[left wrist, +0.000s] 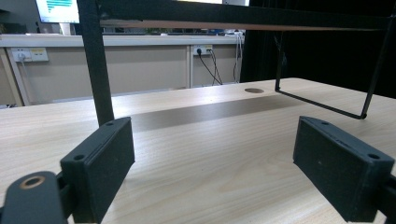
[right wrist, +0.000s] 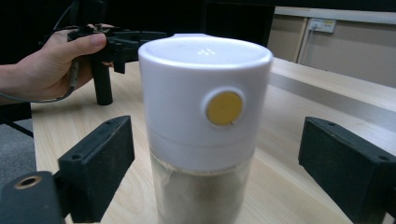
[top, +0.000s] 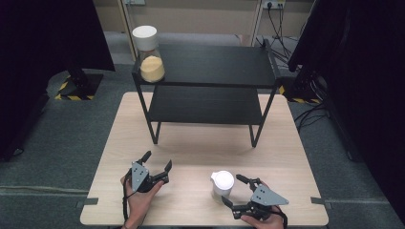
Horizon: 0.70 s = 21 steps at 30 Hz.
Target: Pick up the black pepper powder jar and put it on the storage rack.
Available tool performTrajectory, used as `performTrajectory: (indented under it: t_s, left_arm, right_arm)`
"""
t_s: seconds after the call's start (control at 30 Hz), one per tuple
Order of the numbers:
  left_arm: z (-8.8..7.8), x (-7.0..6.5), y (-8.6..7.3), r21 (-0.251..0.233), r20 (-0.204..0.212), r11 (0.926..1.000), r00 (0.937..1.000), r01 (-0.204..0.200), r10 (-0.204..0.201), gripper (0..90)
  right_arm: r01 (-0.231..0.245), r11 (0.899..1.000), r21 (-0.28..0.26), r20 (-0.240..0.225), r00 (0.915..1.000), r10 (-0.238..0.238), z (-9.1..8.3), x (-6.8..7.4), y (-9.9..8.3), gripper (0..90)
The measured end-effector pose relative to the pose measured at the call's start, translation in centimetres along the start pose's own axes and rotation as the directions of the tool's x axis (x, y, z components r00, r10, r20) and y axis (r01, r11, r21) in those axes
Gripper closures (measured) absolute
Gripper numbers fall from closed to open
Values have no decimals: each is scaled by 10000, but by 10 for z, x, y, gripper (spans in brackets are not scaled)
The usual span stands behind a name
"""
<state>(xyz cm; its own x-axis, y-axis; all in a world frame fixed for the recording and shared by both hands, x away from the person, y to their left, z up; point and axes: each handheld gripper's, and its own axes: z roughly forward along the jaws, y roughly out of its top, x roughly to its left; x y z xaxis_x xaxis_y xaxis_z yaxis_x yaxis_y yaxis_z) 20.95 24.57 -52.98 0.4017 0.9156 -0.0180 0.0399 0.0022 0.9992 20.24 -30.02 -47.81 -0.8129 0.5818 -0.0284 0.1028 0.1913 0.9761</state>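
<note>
The clear cylindrical jar with a white lid and a round yellow dot (right wrist: 205, 135) stands upright on the pale wood tabletop (top: 191, 157), well in front of the black two-tier metal shelf (top: 210, 86) and towards its right leg. The right gripper (top: 230, 191) is brought in from the jar's right, w/ the jar set between the jaws; in the right gripper view both pads (right wrist: 100, 163) are seen apart from the jar wall, so the gripper is open, nothing held yet.

For a sound grasp, judged from this: the jaws should be centred so that both pads meet the jar at once; a one-sided touch could tip or slide it. The pads are best set on or just below the lid band, kept level w/ the tabletop, then closed slowly until firm.

The left gripper (top: 156, 166) is held open and empty, left of the jar and in front of the shelf's left leg.

A second, similar jar w/ yellow grain (top: 149, 52) sits on the shelf's top tier, left corner.
</note>
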Motion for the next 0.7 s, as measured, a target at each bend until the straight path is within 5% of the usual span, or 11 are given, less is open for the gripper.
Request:
performTrajectory:
  t_s: [0.3, 0.7]
  left_arm:
    - [0, 0, 0, -18, 3, 10000, 10000, -3, 3, 121]
    - [0, -1, 0, -27, -9, 10000, 10000, -18, 18, 123]
  right_arm:
    - [172, 9997, 193, -319, 9994, -166, 16, -2, 2, 198]
    - [232, 9994, 260, -178, 9996, -228, 21, 1, -2, 304]
